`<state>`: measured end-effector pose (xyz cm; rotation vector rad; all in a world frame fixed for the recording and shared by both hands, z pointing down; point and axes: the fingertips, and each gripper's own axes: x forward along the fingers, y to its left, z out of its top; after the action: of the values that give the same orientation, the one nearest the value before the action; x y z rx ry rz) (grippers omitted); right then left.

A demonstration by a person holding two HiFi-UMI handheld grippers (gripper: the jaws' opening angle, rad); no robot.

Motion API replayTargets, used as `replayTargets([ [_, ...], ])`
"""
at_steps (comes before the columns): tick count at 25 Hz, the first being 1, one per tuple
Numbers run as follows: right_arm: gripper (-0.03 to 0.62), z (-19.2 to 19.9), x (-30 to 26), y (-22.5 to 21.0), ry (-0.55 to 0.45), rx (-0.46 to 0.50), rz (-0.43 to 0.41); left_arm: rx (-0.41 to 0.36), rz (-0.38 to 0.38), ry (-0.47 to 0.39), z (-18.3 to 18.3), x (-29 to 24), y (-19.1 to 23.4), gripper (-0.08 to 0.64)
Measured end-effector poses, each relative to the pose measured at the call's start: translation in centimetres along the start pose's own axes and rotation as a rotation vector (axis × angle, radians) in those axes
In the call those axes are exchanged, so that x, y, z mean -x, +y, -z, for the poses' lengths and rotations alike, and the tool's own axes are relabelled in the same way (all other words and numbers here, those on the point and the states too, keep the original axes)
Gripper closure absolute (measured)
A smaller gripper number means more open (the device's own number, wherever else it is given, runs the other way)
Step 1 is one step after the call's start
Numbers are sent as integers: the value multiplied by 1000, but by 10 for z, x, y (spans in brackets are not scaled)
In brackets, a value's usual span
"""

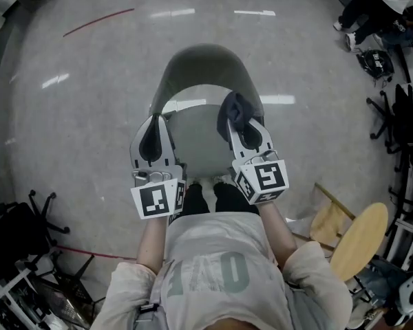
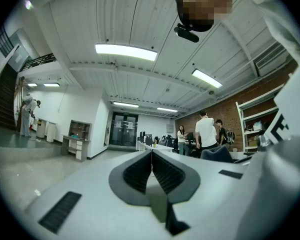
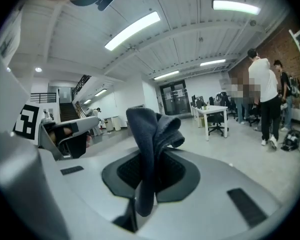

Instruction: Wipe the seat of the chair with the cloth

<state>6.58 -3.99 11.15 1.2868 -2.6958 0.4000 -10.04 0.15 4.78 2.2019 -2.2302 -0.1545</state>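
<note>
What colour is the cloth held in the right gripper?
Dark blue-grey, no pattern. The cloth shows best in the right gripper view.

Dark grey cloth [image 3: 151, 134], pale grey chair seat [image 1: 196, 139], speckled grey floor [image 1: 89, 115]

We count one chair [image 1: 199, 74] at centre of head view and one dark cloth [image 1: 239, 107] just right of centre. Two grippers: left gripper [image 1: 153, 124] and right gripper [image 1: 235, 121], one marker cube [image 1: 156, 200] on each, so two cubes. One round wooden top [image 1: 360, 239] at lower right. Left gripper view: three people [image 2: 206, 133] standing centre right. Right gripper view: two people at right edge, one white table [image 3: 210, 110]
</note>
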Motion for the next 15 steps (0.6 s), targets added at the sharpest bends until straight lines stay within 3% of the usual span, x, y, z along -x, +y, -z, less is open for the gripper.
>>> replayTargets([
  [3,543,24,-32,3,1,-62,-60,30,-22,43,34,-5,21,545],
  [6,541,64,-54,5,68,-99,-97,37,-86,100,85,5,42,543],
  [11,542,145,-90,-5,130,-32,-84,26,-139,174,191,4,71,544],
  [15,543,202,-93,-14,199,-38,-67,56,-152,272,262,13,75,545],
])
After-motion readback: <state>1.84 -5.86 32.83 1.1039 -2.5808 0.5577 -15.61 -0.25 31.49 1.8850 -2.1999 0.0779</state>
